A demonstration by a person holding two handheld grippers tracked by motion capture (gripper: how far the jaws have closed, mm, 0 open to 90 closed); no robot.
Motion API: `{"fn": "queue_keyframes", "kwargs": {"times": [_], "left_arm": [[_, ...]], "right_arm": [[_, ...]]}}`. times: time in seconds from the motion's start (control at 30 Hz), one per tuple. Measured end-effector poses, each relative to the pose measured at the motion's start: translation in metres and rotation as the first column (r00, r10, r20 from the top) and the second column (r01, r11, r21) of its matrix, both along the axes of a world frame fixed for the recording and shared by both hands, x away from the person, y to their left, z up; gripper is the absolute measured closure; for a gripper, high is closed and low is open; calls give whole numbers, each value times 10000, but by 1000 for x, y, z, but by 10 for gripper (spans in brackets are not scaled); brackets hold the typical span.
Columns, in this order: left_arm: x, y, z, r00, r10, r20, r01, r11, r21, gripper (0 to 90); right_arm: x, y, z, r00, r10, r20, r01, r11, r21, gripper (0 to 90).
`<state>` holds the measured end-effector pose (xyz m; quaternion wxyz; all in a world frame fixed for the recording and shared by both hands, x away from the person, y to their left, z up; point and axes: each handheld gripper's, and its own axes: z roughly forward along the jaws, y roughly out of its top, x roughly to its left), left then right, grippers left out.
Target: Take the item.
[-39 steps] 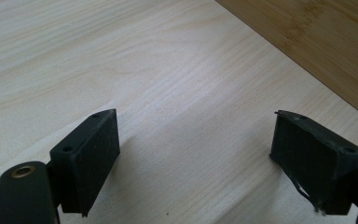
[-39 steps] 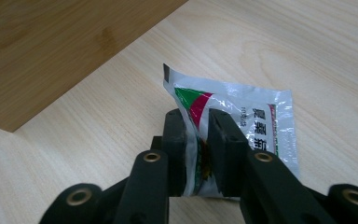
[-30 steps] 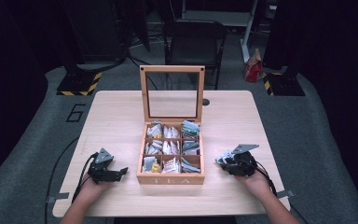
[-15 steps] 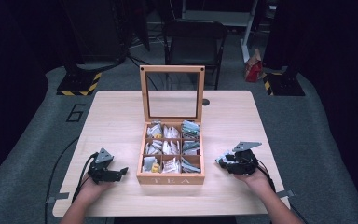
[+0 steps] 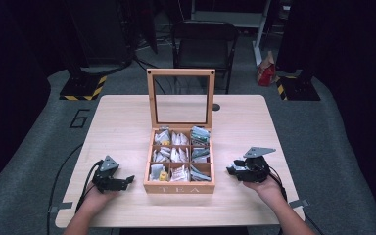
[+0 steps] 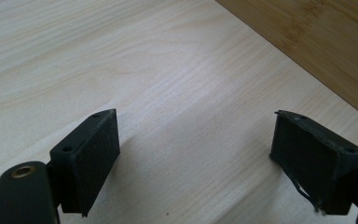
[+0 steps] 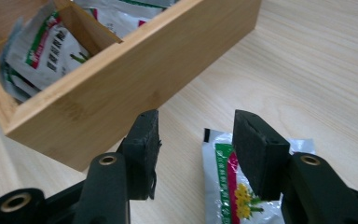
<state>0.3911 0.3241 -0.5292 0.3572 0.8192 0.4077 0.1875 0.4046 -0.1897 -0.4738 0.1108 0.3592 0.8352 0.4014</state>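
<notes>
The right tongs stood apart above the desk, just beside the right wall of the open wooden tea box. A tea sachet lay flat on the desk under the right jaw, near the box wall but not touching it. The left tongs were wide apart over bare wood, near the box's left side, with free room toward the desk's front edge

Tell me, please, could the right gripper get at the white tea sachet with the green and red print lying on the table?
Probably yes: the right gripper is open just above the tea sachet, with nothing between them.
</notes>
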Motion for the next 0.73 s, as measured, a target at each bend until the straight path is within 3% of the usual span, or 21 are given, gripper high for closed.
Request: {"fn": "queue_keyframes", "kwargs": {"times": [0.3, 0.57, 0.73], "left_arm": [[0, 0, 0, 10000, -21, 5, 21, 10000, 19, 149], [0, 0, 0, 10000, -34, 18, 34, 10000, 43, 149], [0, 0, 0, 10000, -35, 21, 35, 10000, 37, 149]], "right_arm": [[-6, 11, -1, 9994, 315, 107, -314, 9994, -147, 502], [-10, 17, -10, 9985, 523, 145, -517, 9979, -381, 502], [-14, 21, -13, 9982, 455, 396, -427, 9965, -713, 453]]}}
